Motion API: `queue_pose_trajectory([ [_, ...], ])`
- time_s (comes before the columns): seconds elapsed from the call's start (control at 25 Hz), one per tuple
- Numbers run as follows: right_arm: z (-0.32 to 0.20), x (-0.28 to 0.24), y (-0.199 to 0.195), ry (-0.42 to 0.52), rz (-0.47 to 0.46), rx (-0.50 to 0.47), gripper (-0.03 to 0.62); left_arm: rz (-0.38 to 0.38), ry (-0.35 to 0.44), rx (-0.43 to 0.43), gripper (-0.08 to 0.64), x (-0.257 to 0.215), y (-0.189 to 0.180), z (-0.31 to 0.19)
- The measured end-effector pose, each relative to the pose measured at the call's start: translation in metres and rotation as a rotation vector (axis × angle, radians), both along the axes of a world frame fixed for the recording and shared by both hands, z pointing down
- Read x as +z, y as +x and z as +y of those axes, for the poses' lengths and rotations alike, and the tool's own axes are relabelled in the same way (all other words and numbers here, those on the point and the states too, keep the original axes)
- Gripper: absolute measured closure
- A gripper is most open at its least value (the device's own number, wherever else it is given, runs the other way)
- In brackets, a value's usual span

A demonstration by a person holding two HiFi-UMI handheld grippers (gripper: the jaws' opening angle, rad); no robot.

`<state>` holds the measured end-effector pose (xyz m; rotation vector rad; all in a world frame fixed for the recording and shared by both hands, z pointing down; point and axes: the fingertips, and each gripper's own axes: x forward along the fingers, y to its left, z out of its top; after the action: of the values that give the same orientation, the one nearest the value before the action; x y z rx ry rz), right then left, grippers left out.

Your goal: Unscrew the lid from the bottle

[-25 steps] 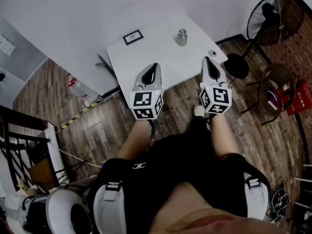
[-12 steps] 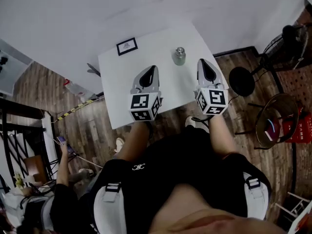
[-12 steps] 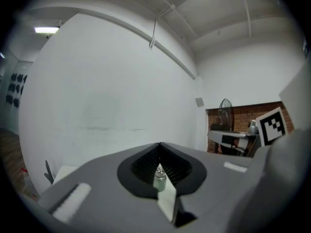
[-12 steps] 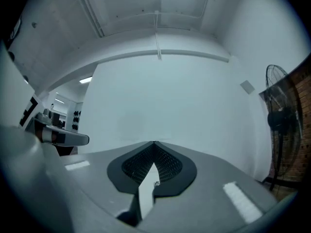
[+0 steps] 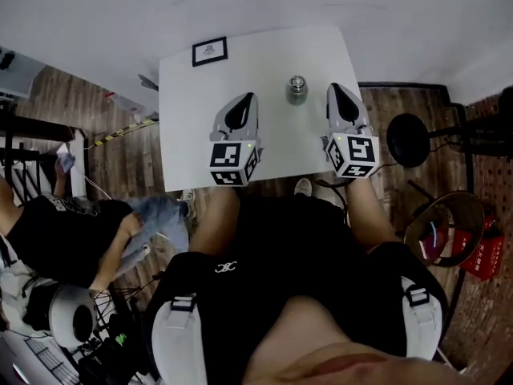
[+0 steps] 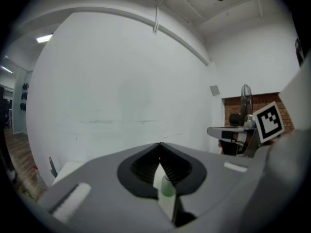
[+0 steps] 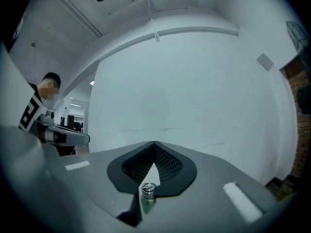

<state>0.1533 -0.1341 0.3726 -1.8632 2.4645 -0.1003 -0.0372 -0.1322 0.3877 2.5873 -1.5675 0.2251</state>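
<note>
A small bottle (image 5: 297, 90) with a metal lid stands upright on the white table (image 5: 184, 127), towards its right side. My left gripper (image 5: 248, 97) hovers over the table to the bottle's left, jaws shut and empty. My right gripper (image 5: 334, 87) is just right of the bottle, also shut and empty. In the left gripper view the greenish bottle (image 6: 167, 188) shows low through the notch behind the closed tips (image 6: 159, 143). The right gripper view shows the bottle's lid (image 7: 147, 188) below its shut tips (image 7: 154, 142). Neither gripper touches the bottle.
A small framed card (image 5: 209, 51) lies at the table's far left corner. A person (image 5: 72, 231) crouches on the wood floor to the left. A black round base (image 5: 409, 139), a wire basket (image 5: 441, 227) and a red crate (image 5: 481, 255) stand to the right.
The head view has swung so the table sits centred. Both grippers have come forward over the table and now flank the bottle. A person has come into view at the left.
</note>
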Motion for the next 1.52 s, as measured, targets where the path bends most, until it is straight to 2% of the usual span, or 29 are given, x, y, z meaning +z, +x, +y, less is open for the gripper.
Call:
queue_pose_trajectory([
  [0.16, -0.014, 0.013, -0.004, -0.013, 0.021, -0.067, 0.591, 0.014, -0.033, 0.001, 0.506, 0.018, 0.002, -0.001],
  [0.24, -0.015, 0.019, -0.009, 0.002, 0.040, -0.102, 0.588, 0.034, -0.046, 0.030, 0.468, 0.029, 0.008, 0.002],
  [0.28, -0.016, 0.023, -0.014, 0.005, 0.054, -0.129, 0.568, 0.038, -0.049, 0.044, 0.423, 0.035, 0.010, 0.002],
  [0.36, -0.020, 0.036, -0.029, -0.016, 0.085, -0.197, 0.453, 0.036, -0.054, 0.071, 0.327, 0.047, 0.014, -0.002],
  [0.44, -0.025, 0.051, -0.042, -0.052, 0.106, -0.253, 0.411, 0.026, -0.062, 0.100, 0.265, 0.062, 0.018, -0.006],
  [0.52, -0.029, 0.067, -0.052, -0.093, 0.114, -0.283, 0.392, 0.008, -0.068, 0.136, 0.238, 0.077, 0.025, -0.009],
  [0.68, -0.041, 0.099, -0.059, -0.162, 0.135, -0.302, 0.354, -0.028, -0.080, 0.211, 0.221, 0.107, 0.043, -0.018],
  [0.96, -0.063, 0.149, -0.061, -0.272, 0.207, -0.273, 0.352, -0.058, -0.107, 0.315, 0.210, 0.156, 0.075, -0.047],
  [1.08, -0.073, 0.164, -0.055, -0.323, 0.173, -0.248, 0.351, -0.043, -0.141, 0.354, 0.208, 0.176, 0.082, -0.058],
  [1.24, -0.077, 0.166, -0.055, -0.346, 0.107, -0.276, 0.351, -0.060, -0.186, 0.425, 0.199, 0.204, 0.081, -0.057],
  [1.52, -0.075, 0.172, -0.056, -0.371, 0.120, -0.321, 0.351, -0.055, -0.208, 0.467, 0.190, 0.223, 0.109, -0.057],
])
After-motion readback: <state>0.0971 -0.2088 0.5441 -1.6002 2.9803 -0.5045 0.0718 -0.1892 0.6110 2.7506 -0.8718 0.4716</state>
